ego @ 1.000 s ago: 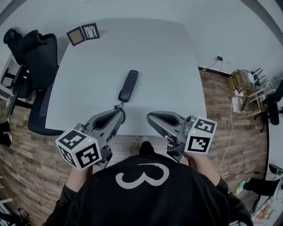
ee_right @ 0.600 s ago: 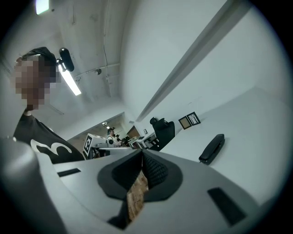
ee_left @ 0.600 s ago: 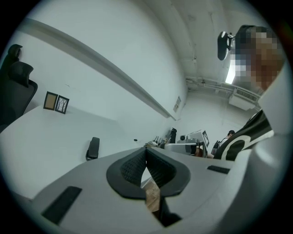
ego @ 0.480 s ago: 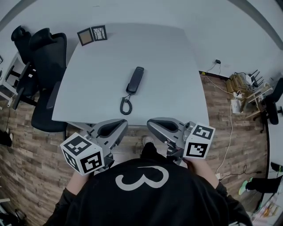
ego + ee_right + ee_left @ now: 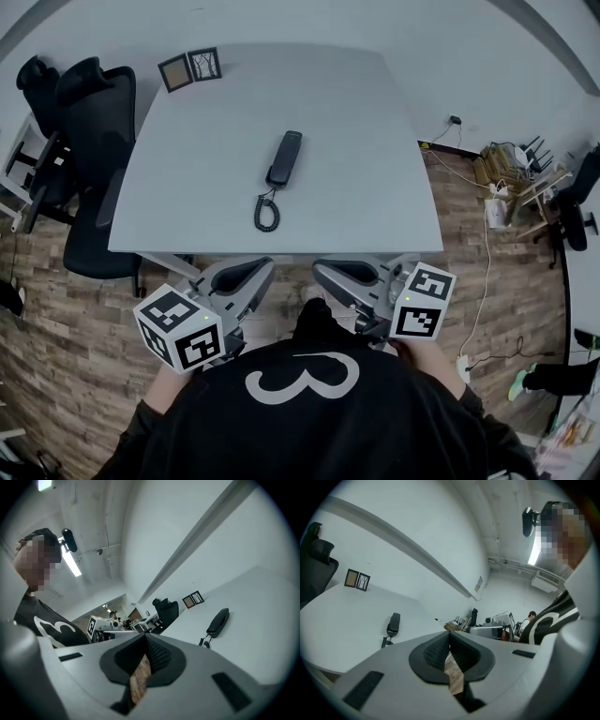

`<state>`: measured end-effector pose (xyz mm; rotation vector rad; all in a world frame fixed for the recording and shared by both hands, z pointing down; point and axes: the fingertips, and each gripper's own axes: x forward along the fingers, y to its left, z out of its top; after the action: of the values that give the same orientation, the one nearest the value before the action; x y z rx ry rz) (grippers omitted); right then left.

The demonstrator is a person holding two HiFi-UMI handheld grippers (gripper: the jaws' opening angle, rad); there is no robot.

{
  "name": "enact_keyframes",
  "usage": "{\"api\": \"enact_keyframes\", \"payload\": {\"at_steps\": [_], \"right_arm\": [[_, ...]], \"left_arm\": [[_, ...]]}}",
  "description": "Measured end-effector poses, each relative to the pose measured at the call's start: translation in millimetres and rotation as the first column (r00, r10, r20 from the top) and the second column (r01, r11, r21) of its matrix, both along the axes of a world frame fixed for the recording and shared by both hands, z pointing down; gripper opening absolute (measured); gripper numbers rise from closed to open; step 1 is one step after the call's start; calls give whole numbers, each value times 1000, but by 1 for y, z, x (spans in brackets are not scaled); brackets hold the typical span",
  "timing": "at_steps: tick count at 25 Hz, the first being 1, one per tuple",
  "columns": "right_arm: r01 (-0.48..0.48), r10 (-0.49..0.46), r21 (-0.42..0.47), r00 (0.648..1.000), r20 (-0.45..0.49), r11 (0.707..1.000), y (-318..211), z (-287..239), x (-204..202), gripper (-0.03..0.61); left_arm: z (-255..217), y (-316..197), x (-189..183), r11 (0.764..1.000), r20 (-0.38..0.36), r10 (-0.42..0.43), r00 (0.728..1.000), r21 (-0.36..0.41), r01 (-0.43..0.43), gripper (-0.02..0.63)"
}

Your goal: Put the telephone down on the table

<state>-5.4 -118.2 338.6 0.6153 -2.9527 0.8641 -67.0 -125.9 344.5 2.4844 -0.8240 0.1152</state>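
Note:
The black telephone handset (image 5: 284, 157) lies flat on the white table (image 5: 356, 122), near the table's middle, with its coiled cord (image 5: 266, 212) trailing toward the near edge. It also shows small in the left gripper view, handset (image 5: 393, 623), and in the right gripper view, handset (image 5: 218, 622). My left gripper (image 5: 254, 269) and right gripper (image 5: 324, 270) hang side by side below the table's near edge, over the wooden floor, well apart from the phone. Both are shut with nothing between the jaws.
Two small picture frames (image 5: 188, 69) stand at the table's far left corner. A black office chair (image 5: 89, 159) sits at the table's left side. Cables and clutter (image 5: 511, 178) lie on the floor at the right. Another person (image 5: 531, 617) is far off.
Both grippers have drawn back from the table's near edge toward my body, and the view has shifted with them. The handset lies in the same place on the table.

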Motion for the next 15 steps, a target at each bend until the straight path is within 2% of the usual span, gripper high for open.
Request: {"api": "enact_keyframes", "payload": {"at_steps": [10,15], "right_arm": [[-14,14,-41,1000,-15,999,8,15,-2,5],[-21,21,-53,1000,-12,998,9,17,0,5]], "left_arm": [[16,4,-7,999,-9,-18,1000,-36,18,12],[19,7,-3,999,7,6,1000,-33,-6,12]]}}
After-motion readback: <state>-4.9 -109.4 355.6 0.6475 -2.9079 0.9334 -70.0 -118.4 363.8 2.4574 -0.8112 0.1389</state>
